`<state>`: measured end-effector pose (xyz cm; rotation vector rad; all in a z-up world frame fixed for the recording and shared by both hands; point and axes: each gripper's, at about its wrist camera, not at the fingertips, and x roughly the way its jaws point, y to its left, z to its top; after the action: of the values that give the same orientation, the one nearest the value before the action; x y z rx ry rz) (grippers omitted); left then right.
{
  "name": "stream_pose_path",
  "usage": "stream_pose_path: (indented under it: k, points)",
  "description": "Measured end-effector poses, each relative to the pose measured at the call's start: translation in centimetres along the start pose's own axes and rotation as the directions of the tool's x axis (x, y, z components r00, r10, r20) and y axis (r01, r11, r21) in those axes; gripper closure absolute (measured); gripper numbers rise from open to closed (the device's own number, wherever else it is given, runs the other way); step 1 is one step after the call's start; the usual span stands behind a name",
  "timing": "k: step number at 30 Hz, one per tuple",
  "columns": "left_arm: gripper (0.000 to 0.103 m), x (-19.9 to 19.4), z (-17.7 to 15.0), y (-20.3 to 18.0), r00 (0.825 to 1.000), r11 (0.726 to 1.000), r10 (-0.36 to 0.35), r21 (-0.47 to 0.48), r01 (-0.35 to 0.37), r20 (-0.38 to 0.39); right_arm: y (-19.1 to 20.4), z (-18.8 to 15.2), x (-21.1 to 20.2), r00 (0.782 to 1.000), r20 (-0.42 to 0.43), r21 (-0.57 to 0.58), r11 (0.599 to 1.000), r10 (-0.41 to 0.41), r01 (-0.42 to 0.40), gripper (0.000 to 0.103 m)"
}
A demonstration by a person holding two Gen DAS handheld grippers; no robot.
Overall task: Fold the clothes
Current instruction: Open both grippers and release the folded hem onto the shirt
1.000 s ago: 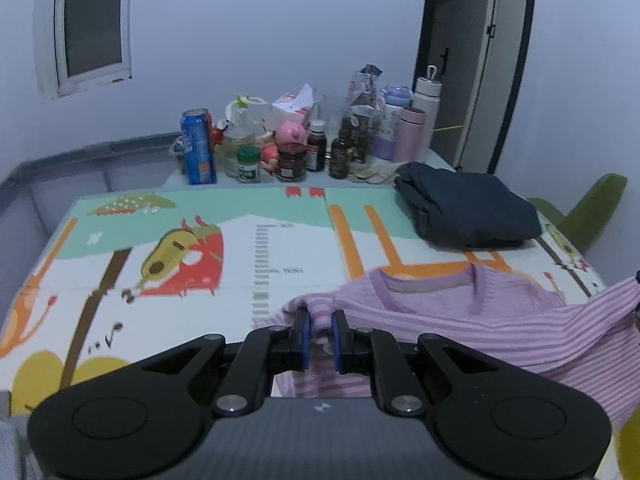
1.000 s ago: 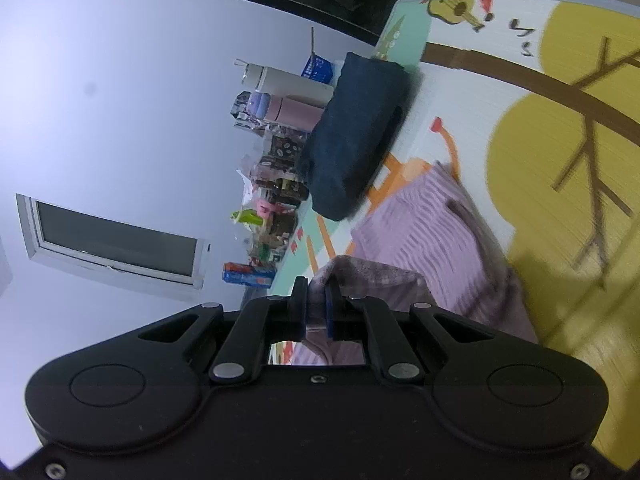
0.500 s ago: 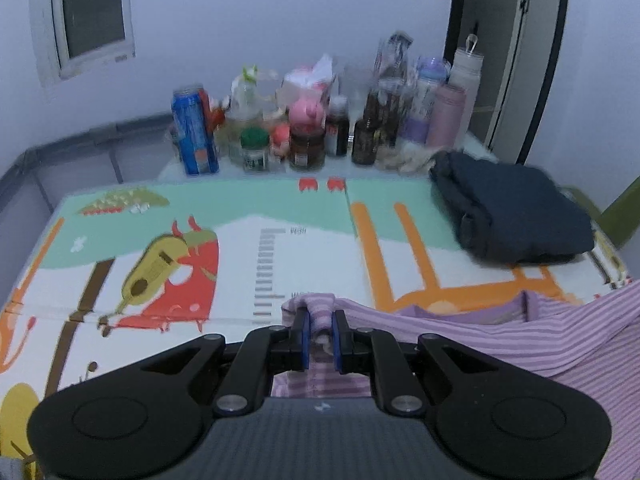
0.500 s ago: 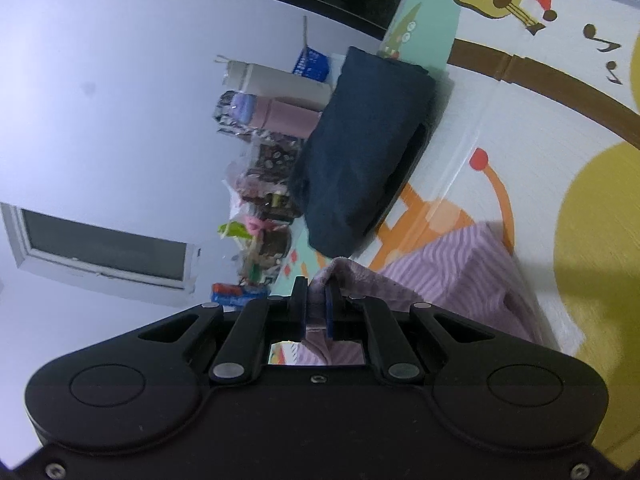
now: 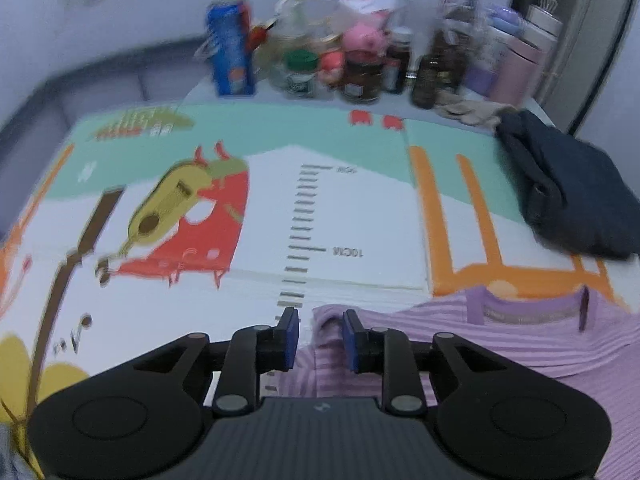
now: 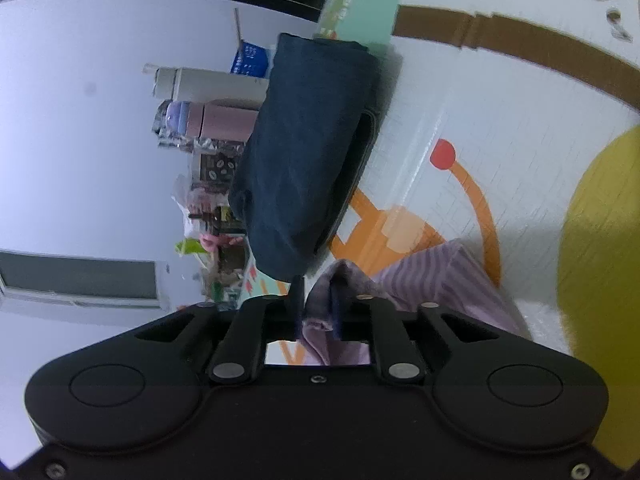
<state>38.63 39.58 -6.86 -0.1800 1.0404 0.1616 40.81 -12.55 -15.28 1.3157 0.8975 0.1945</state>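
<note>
- Striped purple shirt (image 5: pixel 520 344) lies on the printed play mat (image 5: pixel 360 208) covering the table, collar facing the far clutter of bottles (image 5: pixel 360 68); near part runs under both tongs.
- Folded dark garment (image 5: pixel 572 192) sits on the mat's far right corner, apart from the shirt.
- Shirt looks thin, soft, light knit; likely limp and bunches easily, no stiffness, not fragile. Best taken at shoulder seams or hem corners, pinching a small fold of cloth.
- Left tongs (image 5: pixel 319 338): jaws opening, a clear gap each side of a puckered shoulder fold standing between them; pads not pressing it.
- Right tongs (image 6: pixel 316 312): jaws opening too, a bunched shirt edge (image 6: pixel 324 304) between them, cloth lying against one pad, not clamped.
- Judged: both shoulders being let go onto the mat.
</note>
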Motion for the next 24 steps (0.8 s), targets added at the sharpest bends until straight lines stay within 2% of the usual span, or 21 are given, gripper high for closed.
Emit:
stream_pose_path:
  k: [1, 2, 5, 7, 9, 14, 17, 24]
  points:
    - [0.077, 0.1, 0.3, 0.6, 1.0, 0.999, -0.02, -0.036, 0.02, -0.01, -0.3, 0.2, 0.1, 1.0, 0.011, 0.028, 1.0, 0.013, -0.013, 0.072]
    - [0.077, 0.1, 0.5, 1.3, 0.999, 0.997, -0.031, -0.072, 0.031, -0.009, -0.4, 0.4, 0.2, 0.999, 0.019, 0.045, 0.999, 0.029, -0.03, 0.07]
    - [0.077, -0.6, 0.6, 2.3, 1.0, 0.995, -0.019, -0.093, 0.021, 0.018, -0.2, 0.9, 0.0, 0.998, 0.043, 0.052, 0.997, 0.053, -0.055, 0.069]
    - [0.077, -1.2, 0.4, 2.3, 0.998, 0.996, -0.05, -0.079, 0.053, 0.031, 0.3, 0.9, -0.2, 0.998, 0.048, 0.02, 0.999, 0.047, -0.048, 0.069]
    - [0.077, -1.8, 0.0, 2.0, 0.995, 0.994, -0.095, -0.056, 0.098, 0.043, 1.0, 0.7, -0.2, 0.999, 0.025, -0.032, 0.999, 0.023, -0.023, 0.069]
    - [0.077, -2.7, -1.9, -0.2, 0.989, 0.991, -0.138, 0.007, 0.137, 0.054, 3.0, -1.2, 0.6, 0.997, -0.04, -0.176, 0.983, -0.064, 0.056, 0.069]
    - [0.076, -2.7, -3.2, -1.4, 0.99, 0.991, -0.133, 0.036, 0.132, 0.045, 3.6, -2.6, 1.3, 0.993, -0.087, -0.218, 0.974, -0.085, 0.065, 0.064]
    - [0.076, -2.5, -6.7, -1.6, 0.992, 0.992, -0.128, 0.021, 0.127, 0.02, 4.1, -6.6, 1.2, 0.977, -0.17, -0.294, 0.953, -0.131, 0.077, 0.064]
